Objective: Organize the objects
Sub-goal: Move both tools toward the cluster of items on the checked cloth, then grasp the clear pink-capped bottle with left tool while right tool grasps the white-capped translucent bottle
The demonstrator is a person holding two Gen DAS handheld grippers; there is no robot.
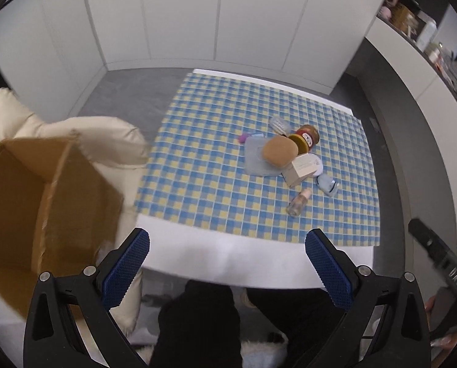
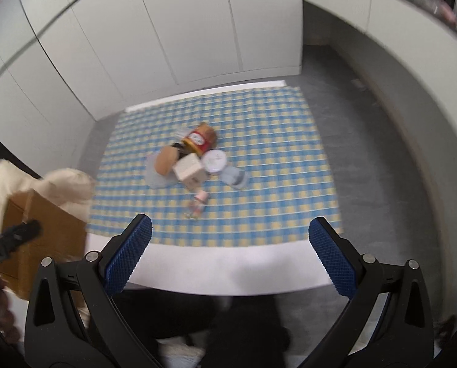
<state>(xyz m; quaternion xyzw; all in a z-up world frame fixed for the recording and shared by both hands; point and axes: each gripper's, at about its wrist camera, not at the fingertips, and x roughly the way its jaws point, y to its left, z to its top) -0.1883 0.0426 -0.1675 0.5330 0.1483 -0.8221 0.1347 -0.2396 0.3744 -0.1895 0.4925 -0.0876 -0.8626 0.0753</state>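
Observation:
A pile of small objects lies on the blue-and-yellow checked cloth (image 1: 216,165): a tan round puff (image 1: 279,151), a red-labelled jar (image 1: 307,136), a beige carton (image 1: 300,169), a small clear bottle (image 1: 298,203), a pale blue pouch (image 1: 328,185) and a clear blue sheet (image 1: 254,158). The right wrist view shows the same pile: the puff (image 2: 166,160), jar (image 2: 201,138), carton (image 2: 189,169), a round white tin (image 2: 215,161) and the bottle (image 2: 197,204). My left gripper (image 1: 227,259) and right gripper (image 2: 230,256) are both open and empty, held above the table's near edge.
An open cardboard box (image 1: 41,202) stands at the left on a cream cushioned seat (image 1: 84,135); it also shows in the right wrist view (image 2: 44,233). White cabinets stand behind the table. A shelf with items (image 1: 418,24) runs along the right. The person's dark legs are below.

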